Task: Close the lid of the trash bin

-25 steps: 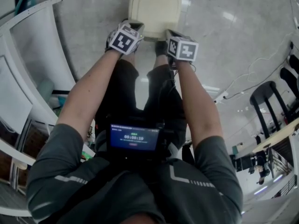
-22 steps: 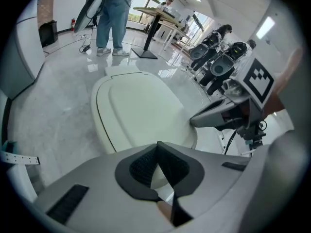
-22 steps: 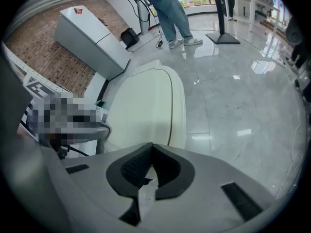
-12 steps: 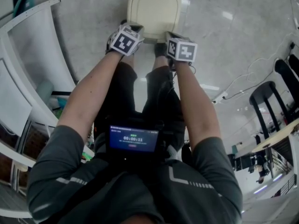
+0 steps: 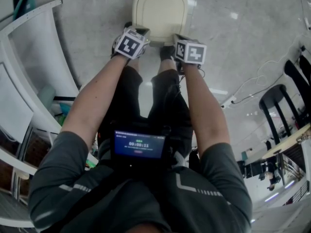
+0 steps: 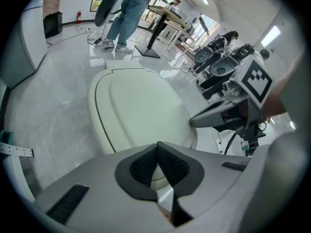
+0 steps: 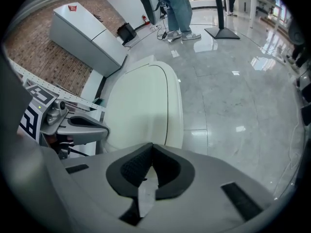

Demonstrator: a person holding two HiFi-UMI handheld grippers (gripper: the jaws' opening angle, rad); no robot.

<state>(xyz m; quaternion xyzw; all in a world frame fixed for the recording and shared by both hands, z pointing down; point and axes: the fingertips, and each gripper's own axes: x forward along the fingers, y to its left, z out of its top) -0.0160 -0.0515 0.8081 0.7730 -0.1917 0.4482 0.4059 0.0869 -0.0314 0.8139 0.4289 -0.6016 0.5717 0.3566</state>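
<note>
Left gripper (image 6: 156, 150) and right gripper (image 7: 151, 152), jaws pressed together on nothing, hover at the near edge of the trash bin lid (image 5: 160, 8). The lid lies flat ahead and below, its length running away from both equally.

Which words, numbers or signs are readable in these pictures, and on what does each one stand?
"00:00:11": on the dark screen at the person's chest; its smaller lines are too blurred to read.
Red mark on the white cabinet: too small to read.
Marker cubes: black-and-white square patterns only, no letters.
</note>
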